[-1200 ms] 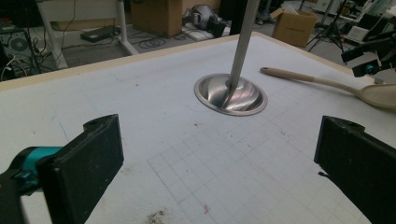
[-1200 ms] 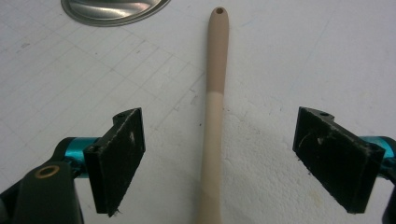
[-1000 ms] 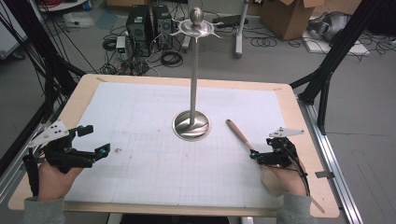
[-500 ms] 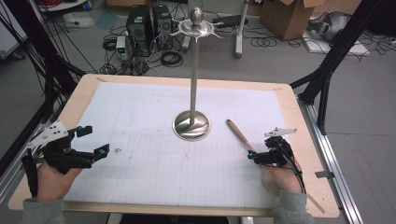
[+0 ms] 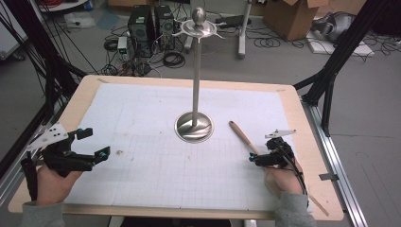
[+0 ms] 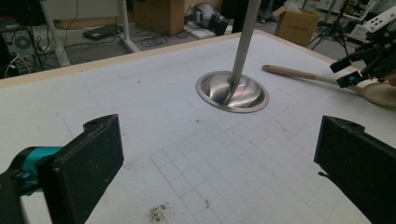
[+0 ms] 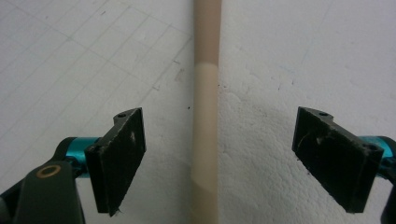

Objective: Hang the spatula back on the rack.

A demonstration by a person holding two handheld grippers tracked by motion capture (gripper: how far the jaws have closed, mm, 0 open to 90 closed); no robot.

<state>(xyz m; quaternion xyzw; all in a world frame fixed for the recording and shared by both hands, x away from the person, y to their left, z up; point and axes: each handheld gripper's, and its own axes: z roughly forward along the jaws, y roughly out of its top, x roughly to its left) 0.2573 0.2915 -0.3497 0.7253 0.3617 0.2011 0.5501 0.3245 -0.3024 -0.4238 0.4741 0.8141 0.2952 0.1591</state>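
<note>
Moved: right tool (image 5: 261,156) has slid in over the spoon's (image 5: 242,137) handle since a second ago; left tool (image 5: 92,143) stayed put.
Left tool: lower left, jaws wide apart, empty.
Stand (image 5: 194,126): centre of bench (image 5: 142,109), upright.
Spoon: right of centre, flat.
Right tool: lower right, jaws spread either side of the handle (image 7: 205,116), not touching.
</note>
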